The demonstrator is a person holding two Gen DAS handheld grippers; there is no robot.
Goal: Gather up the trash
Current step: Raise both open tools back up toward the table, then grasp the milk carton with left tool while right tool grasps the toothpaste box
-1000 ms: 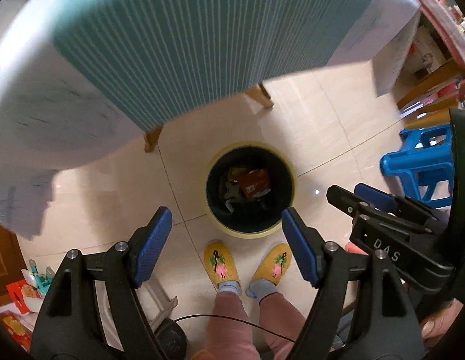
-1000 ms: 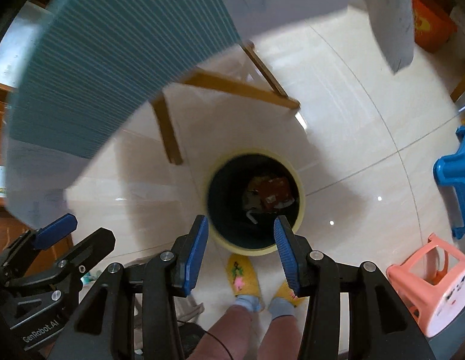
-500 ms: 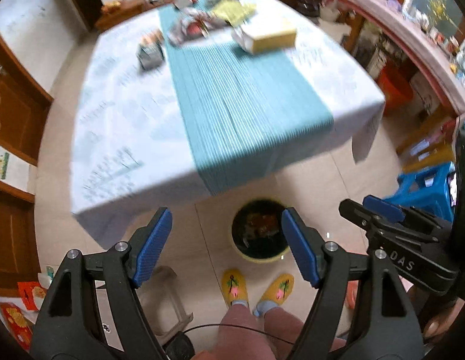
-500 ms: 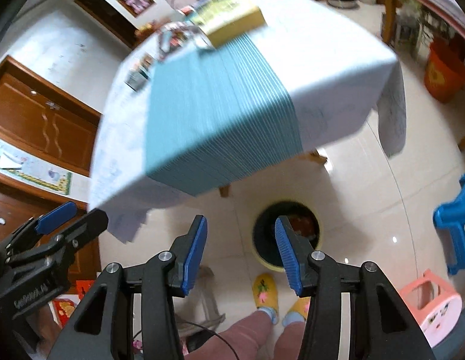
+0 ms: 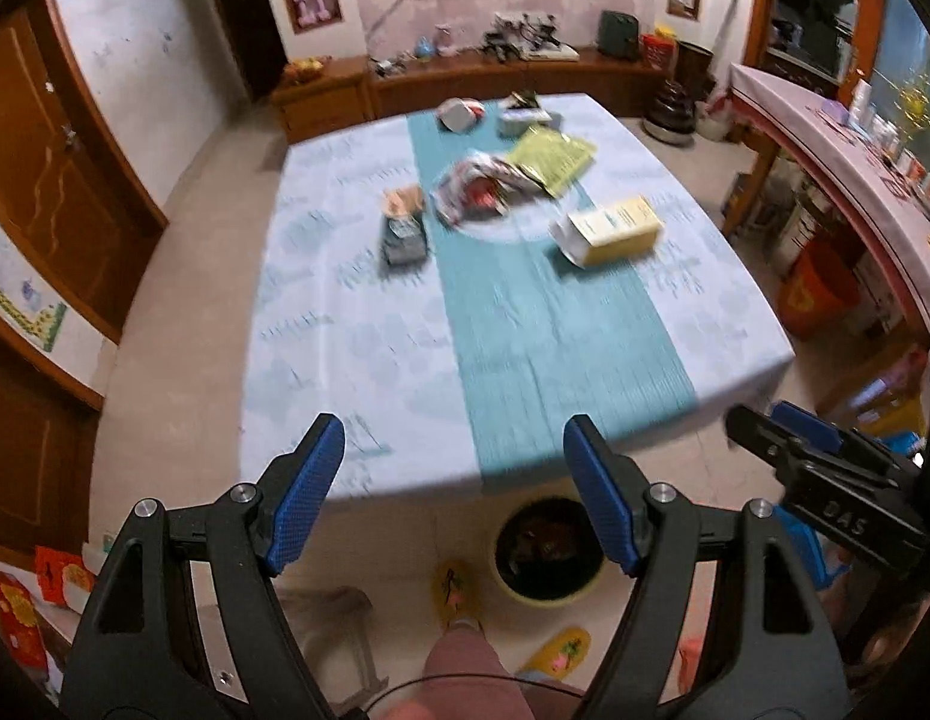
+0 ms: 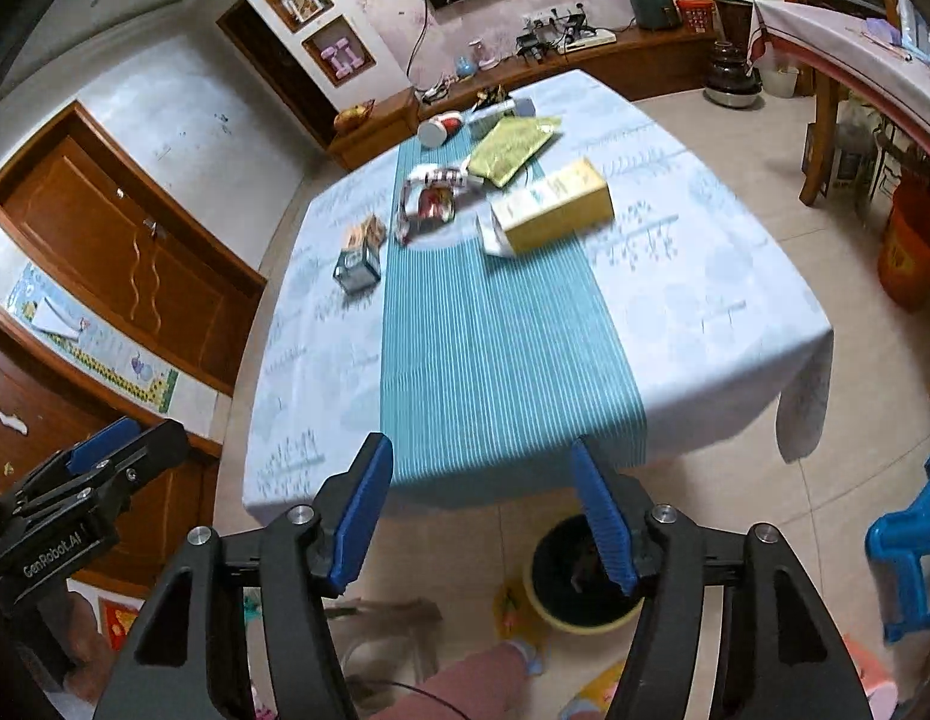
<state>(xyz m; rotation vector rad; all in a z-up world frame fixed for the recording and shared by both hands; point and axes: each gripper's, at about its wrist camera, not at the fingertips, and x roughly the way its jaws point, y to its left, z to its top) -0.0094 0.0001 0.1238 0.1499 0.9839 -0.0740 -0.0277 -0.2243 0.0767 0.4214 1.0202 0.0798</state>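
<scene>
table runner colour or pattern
Teal with fine pale stripes, the table runner shows sharpest in the right wrist view.

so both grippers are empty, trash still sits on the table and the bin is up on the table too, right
Not quite. The bin stands on the floor by the table's near edge, as the left wrist view shows. The rest holds: the left gripper and right gripper are empty, and the yellow box and wrappers remain on the table.

both wrist views overlook the same table.
</scene>
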